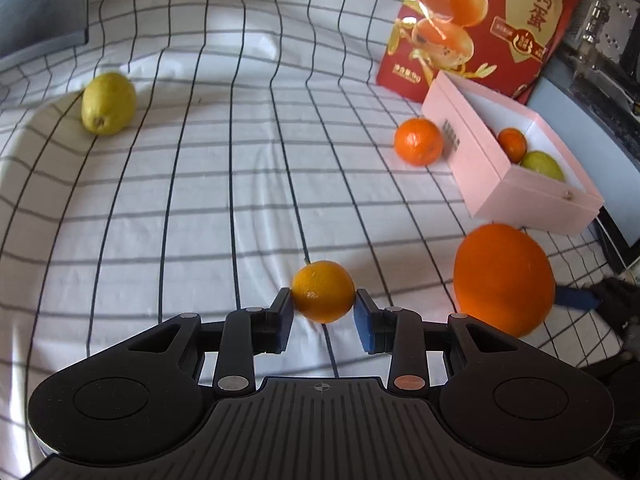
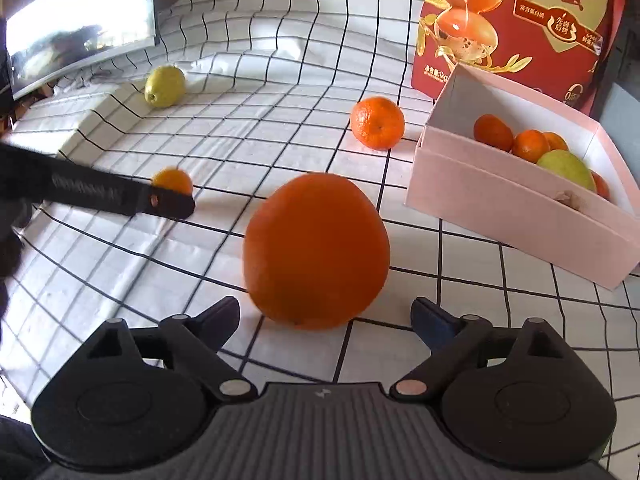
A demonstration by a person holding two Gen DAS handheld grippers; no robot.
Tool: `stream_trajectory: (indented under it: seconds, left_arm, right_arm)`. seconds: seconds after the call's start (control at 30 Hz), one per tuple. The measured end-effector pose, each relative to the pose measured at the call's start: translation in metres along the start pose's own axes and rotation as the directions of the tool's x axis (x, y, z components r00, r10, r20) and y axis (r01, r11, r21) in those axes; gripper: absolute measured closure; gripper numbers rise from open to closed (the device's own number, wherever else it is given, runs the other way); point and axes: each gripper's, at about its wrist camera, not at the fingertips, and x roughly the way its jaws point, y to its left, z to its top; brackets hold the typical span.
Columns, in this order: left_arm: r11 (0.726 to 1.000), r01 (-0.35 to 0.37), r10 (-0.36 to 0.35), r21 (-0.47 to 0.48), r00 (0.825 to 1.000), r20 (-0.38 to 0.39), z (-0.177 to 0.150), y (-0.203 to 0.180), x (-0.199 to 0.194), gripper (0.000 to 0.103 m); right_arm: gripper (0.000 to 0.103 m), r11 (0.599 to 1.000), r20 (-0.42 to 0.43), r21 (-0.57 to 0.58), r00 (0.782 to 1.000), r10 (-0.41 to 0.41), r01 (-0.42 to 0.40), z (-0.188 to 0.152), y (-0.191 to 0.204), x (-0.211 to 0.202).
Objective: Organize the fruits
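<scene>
My left gripper (image 1: 322,294) is shut on a small orange (image 1: 323,291), with a blue pad pressed against each side. In the right wrist view the same small orange (image 2: 173,180) shows behind the left gripper's black finger (image 2: 172,205) at the left. A big orange (image 2: 316,250) sits on the checked cloth just ahead of my right gripper (image 2: 325,303), which stands wide open with its fingers clear of the fruit. A pink box (image 2: 500,208) at the right holds several small oranges and a green fruit (image 2: 566,168).
A mandarin (image 2: 377,122) lies beside the pink box's left end. Far to the left on the cloth rests a yellow lemon (image 2: 164,85). A red printed bag (image 2: 520,20) stands behind the box, and a screen (image 2: 80,20) is at the back left.
</scene>
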Motion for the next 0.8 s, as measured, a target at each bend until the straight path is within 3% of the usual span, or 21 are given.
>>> stream_trajectory:
  seconds: [0.33, 0.53, 0.8]
  left_arm:
    - [1.0, -0.007, 0.007, -0.003, 1.0, -0.002, -0.004, -0.002, -0.003, 0.065]
    - [1.0, 0.012, -0.012, -0.023, 1.0, -0.001, -0.003, 0.002, -0.004, 0.065]
    - [0.999, 0.023, -0.023, -0.034, 1.0, 0.002, -0.003, 0.0, -0.004, 0.065]
  right_arm:
    - [0.009, 0.995, 0.121, 0.097, 0.992, -0.027, 0.016, 0.018, -0.009, -0.025]
    - [0.009, 0.98, 0.111, 0.199, 0.994, -0.022, 0.0, 0.024, -0.023, -0.017]
    - [0.009, 0.985, 0.114, 0.17, 0.993, -0.023, 0.003, 0.021, -0.019, -0.017]
